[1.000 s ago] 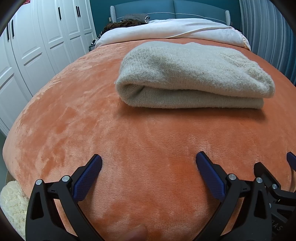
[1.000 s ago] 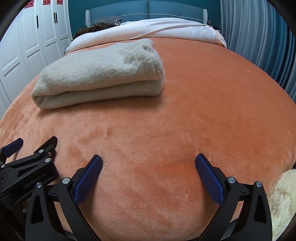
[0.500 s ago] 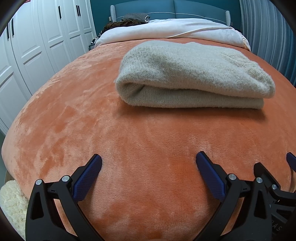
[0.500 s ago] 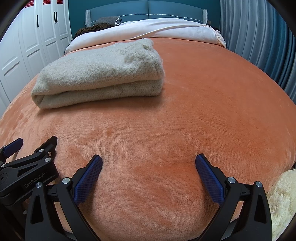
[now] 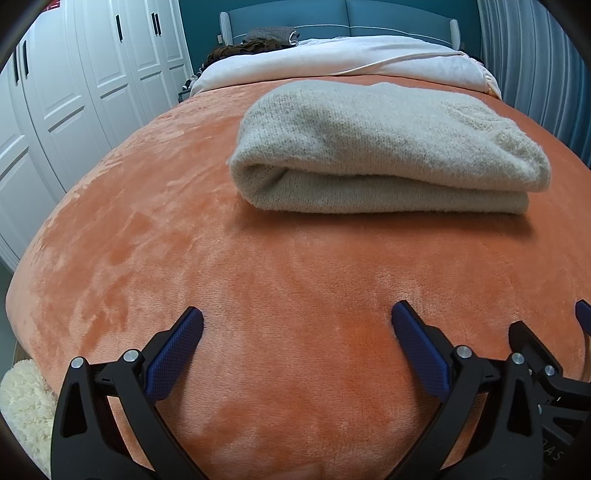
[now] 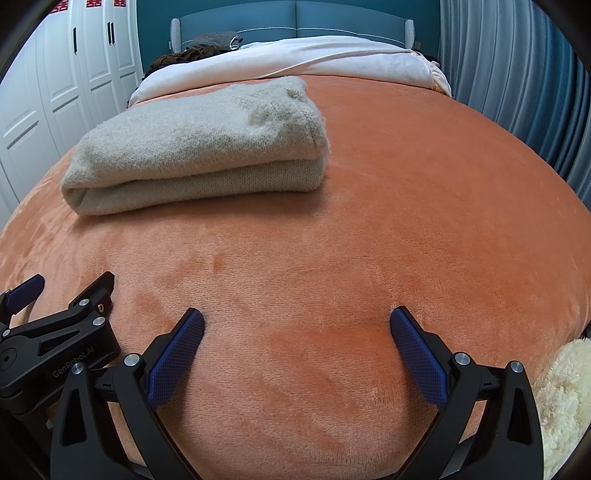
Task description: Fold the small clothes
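A beige knitted garment [image 5: 384, 147] lies folded into a thick rectangle on the orange blanket [image 5: 184, 240]; in the right wrist view the garment [image 6: 199, 147] lies at the upper left. My left gripper [image 5: 297, 332] is open and empty, low over the blanket well in front of the garment. My right gripper [image 6: 297, 332] is open and empty too, just right of the left one. The left gripper's body [image 6: 55, 339] shows at the lower left of the right wrist view.
White bedding [image 5: 351, 59] and dark clothes [image 5: 255, 42] lie at the teal headboard [image 5: 332, 18]. White wardrobe doors [image 5: 74, 92] stand on the left, blue curtains [image 6: 517, 74] on the right. A cream fluffy rug [image 6: 565, 398] lies below the bed's near edge.
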A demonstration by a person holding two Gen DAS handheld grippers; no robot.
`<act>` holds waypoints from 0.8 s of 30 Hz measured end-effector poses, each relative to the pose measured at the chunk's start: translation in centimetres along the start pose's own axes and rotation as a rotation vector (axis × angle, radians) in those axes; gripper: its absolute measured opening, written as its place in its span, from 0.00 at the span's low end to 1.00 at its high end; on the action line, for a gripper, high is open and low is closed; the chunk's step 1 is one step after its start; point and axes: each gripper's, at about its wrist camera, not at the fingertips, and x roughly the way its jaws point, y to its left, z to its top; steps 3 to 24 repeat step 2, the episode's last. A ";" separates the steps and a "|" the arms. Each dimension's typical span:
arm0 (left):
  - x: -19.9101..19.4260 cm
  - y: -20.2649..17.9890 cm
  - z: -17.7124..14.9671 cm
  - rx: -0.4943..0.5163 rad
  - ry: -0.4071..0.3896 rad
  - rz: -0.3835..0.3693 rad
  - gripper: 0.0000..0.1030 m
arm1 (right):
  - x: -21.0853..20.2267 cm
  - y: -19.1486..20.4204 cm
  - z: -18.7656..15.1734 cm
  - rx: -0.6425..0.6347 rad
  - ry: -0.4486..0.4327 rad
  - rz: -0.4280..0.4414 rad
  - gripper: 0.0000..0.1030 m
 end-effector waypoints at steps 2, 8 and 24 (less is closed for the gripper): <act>0.0 0.0 0.0 0.000 0.000 -0.001 0.96 | 0.0 0.0 0.0 0.000 0.000 0.000 0.95; 0.0 0.0 0.0 0.000 0.000 -0.001 0.96 | 0.0 0.0 0.0 0.000 0.000 0.000 0.95; 0.0 0.0 0.0 0.000 0.000 -0.001 0.96 | 0.0 0.0 0.0 0.000 0.000 0.000 0.95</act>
